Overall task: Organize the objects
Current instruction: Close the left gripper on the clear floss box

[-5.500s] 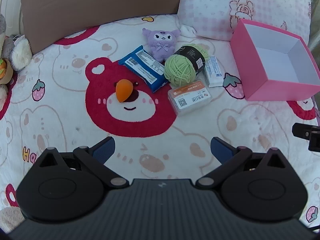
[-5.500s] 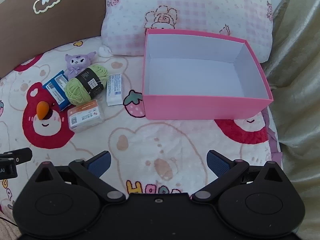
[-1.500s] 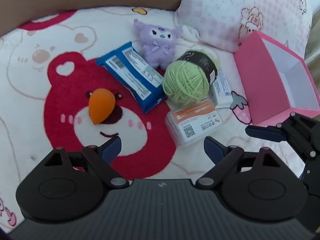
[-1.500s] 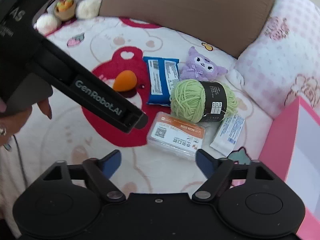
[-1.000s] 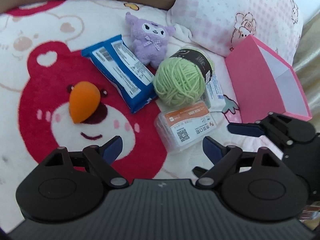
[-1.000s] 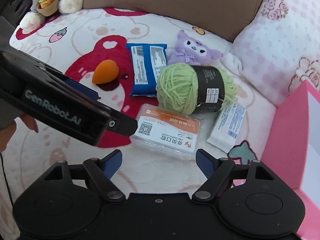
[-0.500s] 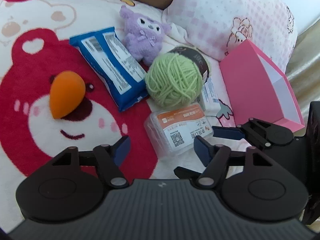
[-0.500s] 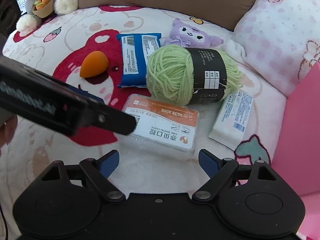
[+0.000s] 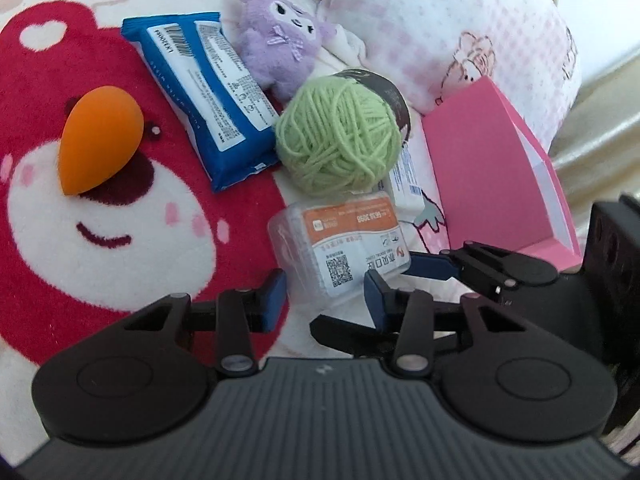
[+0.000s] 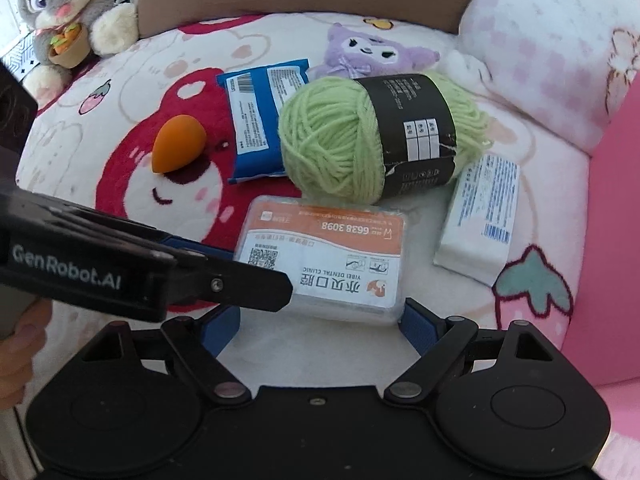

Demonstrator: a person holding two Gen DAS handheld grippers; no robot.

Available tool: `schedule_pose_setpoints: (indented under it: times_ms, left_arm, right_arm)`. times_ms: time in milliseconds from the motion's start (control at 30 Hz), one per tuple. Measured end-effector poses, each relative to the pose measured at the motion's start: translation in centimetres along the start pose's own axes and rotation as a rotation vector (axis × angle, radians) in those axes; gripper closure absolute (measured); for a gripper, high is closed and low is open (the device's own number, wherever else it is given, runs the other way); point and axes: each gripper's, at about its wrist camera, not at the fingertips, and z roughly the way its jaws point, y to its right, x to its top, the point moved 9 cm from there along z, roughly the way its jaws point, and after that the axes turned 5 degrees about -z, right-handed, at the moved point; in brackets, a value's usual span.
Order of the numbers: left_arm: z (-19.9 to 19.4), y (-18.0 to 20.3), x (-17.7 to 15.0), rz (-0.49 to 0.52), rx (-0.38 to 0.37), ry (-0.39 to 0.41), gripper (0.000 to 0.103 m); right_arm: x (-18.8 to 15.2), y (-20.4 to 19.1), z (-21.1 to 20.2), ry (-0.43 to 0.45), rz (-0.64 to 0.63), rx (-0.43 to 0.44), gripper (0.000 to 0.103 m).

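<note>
Currently the left claw (image 9: pixel 325 295) is closing around the clear floss box (image 9: pixel 340 240) near the bed's pink box (image 9: pixel 492 176); the right claw (image 10: pixel 320 320) is held wide. Pads should be seated squarely before lifting.

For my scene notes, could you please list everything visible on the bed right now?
Clear plastic box with orange label: one, nearest, between both grippers' fingers.
Green yarn ball with black band: one, behind the box.
Blue snack packet: one, left of yarn.
Orange teardrop sponge: one, on the red bear print.
Purple plush toy: one, behind yarn.
White wipe packet: one, right of the box.
Pink cardboard box: one, far right.
Grey rabbit plush: one, far left corner.
Left gripper: closing around the box.
Right gripper: open.
</note>
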Motion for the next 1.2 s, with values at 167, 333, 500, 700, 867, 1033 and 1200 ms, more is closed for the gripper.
schedule_pose_setpoints:
  times_ms: [167, 333, 500, 700, 867, 1033, 1200]
  left_arm:
    - [-0.3, 0.8, -0.5, -0.004, 0.002, -0.048, 0.062]
    - [-0.6, 0.7, -2.2, -0.063, -0.043, -0.136, 0.061]
    - [-0.3, 1.1, -2.5, -0.043, -0.027, -0.165, 0.059]
    - [-1.0, 0.9, -1.4, 0.026, 0.030, -0.050, 0.059]
    - [-0.4, 0.0, -1.6, -0.078, -0.038, -0.087, 0.062]
    - [-0.9, 0.5, -1.1, -0.066, -0.012, -0.084, 0.063]
    - [-0.2, -0.1, -1.4, -0.109, -0.028, -0.109, 0.062]
  right_arm:
    - [-0.4, 0.2, -1.0, -0.012, 0.070, 0.029, 0.014]
    - [-1.9, -0.8, -2.3, -0.058, 0.129, 0.037, 0.013]
    - [-2.9, -0.9, -2.7, -0.055, 0.154, 0.029, 0.013]
    - [-2.1, -0.3, -3.9, -0.002, 0.177, -0.001, 0.013]
    - [-2.5, -0.8, -3.3, -0.016, 0.169, 0.013, 0.013]
    - [-2.4, -1.7, -3.5, -0.014, 0.173, 0.040, 0.011]
    - [-2.5, -1.6, -2.5, -0.027, 0.193, 0.006, 0.010]
